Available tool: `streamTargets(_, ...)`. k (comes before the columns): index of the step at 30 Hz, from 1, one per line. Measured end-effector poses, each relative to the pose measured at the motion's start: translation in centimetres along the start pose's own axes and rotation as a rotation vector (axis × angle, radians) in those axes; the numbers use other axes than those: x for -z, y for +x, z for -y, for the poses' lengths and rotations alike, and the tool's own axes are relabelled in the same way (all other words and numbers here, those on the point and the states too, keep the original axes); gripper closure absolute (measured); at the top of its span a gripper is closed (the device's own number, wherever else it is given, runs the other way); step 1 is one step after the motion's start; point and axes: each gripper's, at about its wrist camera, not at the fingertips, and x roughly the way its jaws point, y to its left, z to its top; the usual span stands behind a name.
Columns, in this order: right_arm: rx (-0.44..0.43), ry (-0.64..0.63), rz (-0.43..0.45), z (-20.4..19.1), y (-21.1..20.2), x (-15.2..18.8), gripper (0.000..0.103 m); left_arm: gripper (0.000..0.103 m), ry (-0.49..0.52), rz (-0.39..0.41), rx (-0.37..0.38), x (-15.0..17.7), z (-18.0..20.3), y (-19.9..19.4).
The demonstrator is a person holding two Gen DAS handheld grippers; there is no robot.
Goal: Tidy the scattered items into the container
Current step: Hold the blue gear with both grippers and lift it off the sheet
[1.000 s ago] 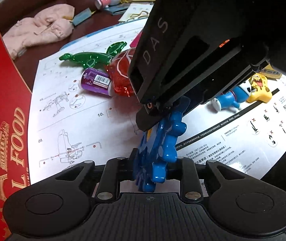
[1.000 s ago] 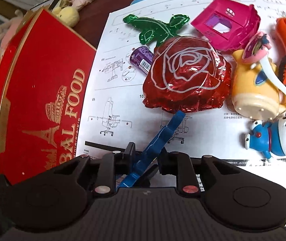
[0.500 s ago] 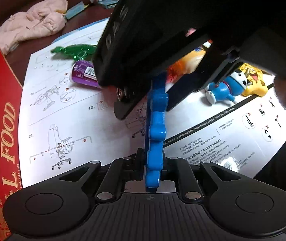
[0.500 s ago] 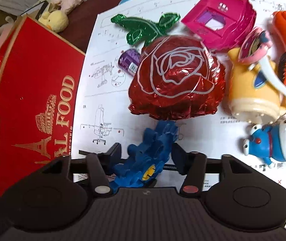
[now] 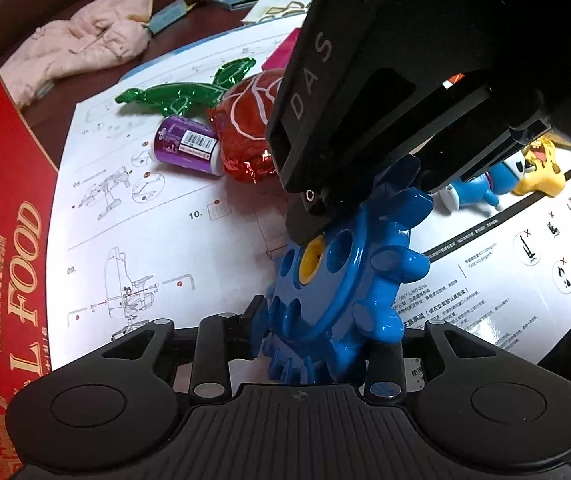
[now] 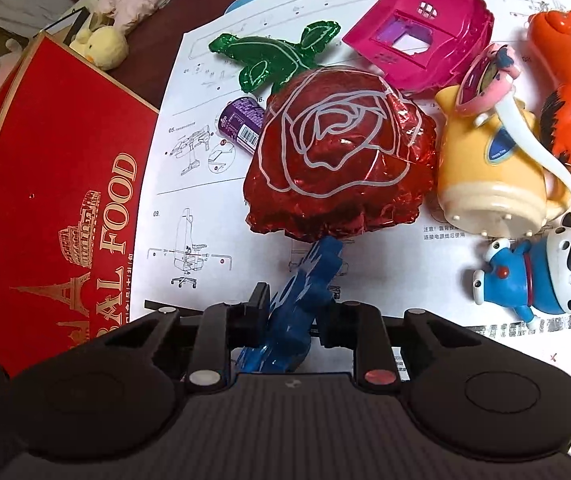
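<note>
A blue plastic gear (image 5: pixel 341 292) with a yellow hub is held above the white instruction sheet (image 5: pixel 157 248). My right gripper (image 6: pixel 293 316) is shut on the gear (image 6: pixel 301 292), seen edge-on. My left gripper (image 5: pixel 317 332) has its fingers spread wide around the gear's lower edge; I cannot tell whether it grips. The right gripper's black body (image 5: pixel 385 92) fills the upper right of the left wrist view. The red "FOOD" box (image 6: pixel 53 208) stands at the left.
On the sheet lie a red foil rose (image 6: pixel 337 160) with green foil leaves (image 6: pixel 277 56), a purple bottle (image 6: pixel 241 120), a pink toy house (image 6: pixel 417 36), a cream jug toy (image 6: pixel 493 168), an orange figure (image 6: pixel 569 80) and a blue cat figure (image 6: pixel 525 276). A pink cloth (image 5: pixel 81 44) lies behind.
The gear has turned from edge-on to face-on in the left wrist view. My right gripper has closed on it again and my left fingers have spread apart.
</note>
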Motion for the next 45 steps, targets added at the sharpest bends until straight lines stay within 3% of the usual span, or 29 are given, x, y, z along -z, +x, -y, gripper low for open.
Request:
streamTargets(6,-0.019,0.014,-0.004,0.1,-0.5,0.0,0.074,0.081,0.021,-0.003,0.001,0.2,0.2,-0.2)
streamTargets(14,-0.043,0.035,-0.002,1.0,-1.8,0.6,0.073,0.081,0.048,0.025,-0.009,0.5,0.9,-1.1)
streamTargets(45,-0.103,-0.031,0.096,-2.0,-6.7,1.0,0.073,0.084,0.022,0.111,-0.068,-0.1,1.1,-6.1)
